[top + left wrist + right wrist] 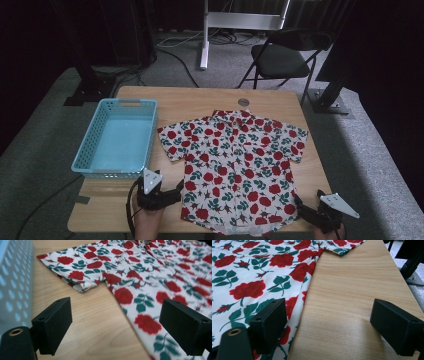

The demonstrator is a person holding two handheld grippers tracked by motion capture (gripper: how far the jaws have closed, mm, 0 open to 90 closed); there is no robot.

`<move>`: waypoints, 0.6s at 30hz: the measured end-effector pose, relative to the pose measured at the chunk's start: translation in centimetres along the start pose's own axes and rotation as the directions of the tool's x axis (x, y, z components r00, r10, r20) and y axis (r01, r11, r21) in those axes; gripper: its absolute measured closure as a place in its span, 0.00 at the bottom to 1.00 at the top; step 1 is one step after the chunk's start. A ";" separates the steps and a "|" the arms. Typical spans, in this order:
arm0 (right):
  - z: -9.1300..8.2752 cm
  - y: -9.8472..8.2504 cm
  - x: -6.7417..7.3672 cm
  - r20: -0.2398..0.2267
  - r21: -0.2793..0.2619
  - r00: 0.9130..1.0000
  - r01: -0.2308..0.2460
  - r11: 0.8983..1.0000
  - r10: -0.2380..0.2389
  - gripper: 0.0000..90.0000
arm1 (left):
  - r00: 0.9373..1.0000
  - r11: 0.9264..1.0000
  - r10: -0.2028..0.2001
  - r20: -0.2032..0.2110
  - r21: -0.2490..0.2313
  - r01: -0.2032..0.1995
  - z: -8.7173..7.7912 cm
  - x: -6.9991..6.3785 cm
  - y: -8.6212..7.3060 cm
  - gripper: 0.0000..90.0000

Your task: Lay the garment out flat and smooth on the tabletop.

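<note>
A wooden table point(280, 100) stands in a dim room. At left sits an empty blue basket point(95, 145). Beside it a rose-print shirt point(235, 165) lies flat, unfolded, collar pointing away, long axis front to back. The left gripper point(177, 187) and right gripper point(298, 202) flank its hem, jaws apart, holding nothing; folding looks unstarted.

The short-sleeved shirt point(235, 165) was thin woven cloth, matt, printed with red roses on white. The table point(200, 97) was pale wood-grain board, smooth with a low sheen. The blue basket point(95, 150) was perforated moulded plastic. Both grippers' jaws were matt black plastic.
</note>
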State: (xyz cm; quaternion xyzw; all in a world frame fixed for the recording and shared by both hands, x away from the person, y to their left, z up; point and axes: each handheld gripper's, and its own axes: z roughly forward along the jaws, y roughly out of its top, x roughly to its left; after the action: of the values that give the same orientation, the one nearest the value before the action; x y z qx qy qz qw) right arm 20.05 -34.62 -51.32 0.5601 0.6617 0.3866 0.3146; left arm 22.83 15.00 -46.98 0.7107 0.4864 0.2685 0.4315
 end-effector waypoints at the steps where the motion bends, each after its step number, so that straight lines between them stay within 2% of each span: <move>1: 0.0 0.0 0.0 0.000 0.000 1.000 0.000 1.000 0.000 0.15 | 1.000 1.000 0.011 -0.020 -0.014 -0.011 -0.2 -0.1 -0.4 0.13; 3: 0.0 0.0 0.0 0.000 0.000 1.000 0.000 1.000 0.000 0.15 | 1.000 1.000 0.009 -0.030 -0.017 -0.010 -0.5 0.0 -1.1 0.13; 6: 0.0 0.0 0.0 0.000 0.000 1.000 0.000 1.000 0.000 0.15 | 0.999 1.000 -0.015 -0.032 0.007 0.016 -1.1 0.2 -1.7 0.13; 8: 0.0 0.0 0.0 0.000 -0.001 1.000 0.000 1.000 0.000 0.15 | 0.999 0.998 -0.022 -0.046 -0.053 0.020 -1.7 0.2 -2.1 0.13; 10: 0.0 0.0 0.0 0.000 -0.001 1.000 0.000 1.000 0.000 0.15 | 0.998 0.997 -0.021 -0.064 -0.071 0.016 -2.2 0.2 -2.7 0.13; 12: 0.0 0.0 0.0 0.000 0.000 1.000 -0.001 1.000 0.001 0.15 | 0.998 0.998 -0.021 -0.067 -0.065 0.017 -2.3 0.1 -3.0 0.13; 13: 0.0 0.0 0.0 0.001 -0.001 1.000 -0.001 1.000 0.001 0.15 | 0.997 0.999 -0.005 -0.079 -0.037 0.002 -2.2 -0.1 -3.7 0.13; 15: 0.0 0.0 0.0 0.001 -0.001 1.000 0.000 1.000 0.000 0.15 | 0.995 1.000 0.015 -0.094 -0.014 -0.017 -2.0 -0.2 -4.5 0.13; 18: 0.0 0.0 0.0 0.001 -0.002 1.000 0.000 1.000 0.000 0.15 | 0.993 1.000 0.026 -0.112 -0.014 -0.028 -1.9 -0.3 -5.2 0.13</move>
State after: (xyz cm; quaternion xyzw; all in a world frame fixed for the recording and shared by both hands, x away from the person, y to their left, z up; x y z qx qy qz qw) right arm 20.04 -34.61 -51.33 0.5600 0.6611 0.3869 0.3157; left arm 18.81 16.15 -50.60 0.6978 0.4980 0.3173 0.4055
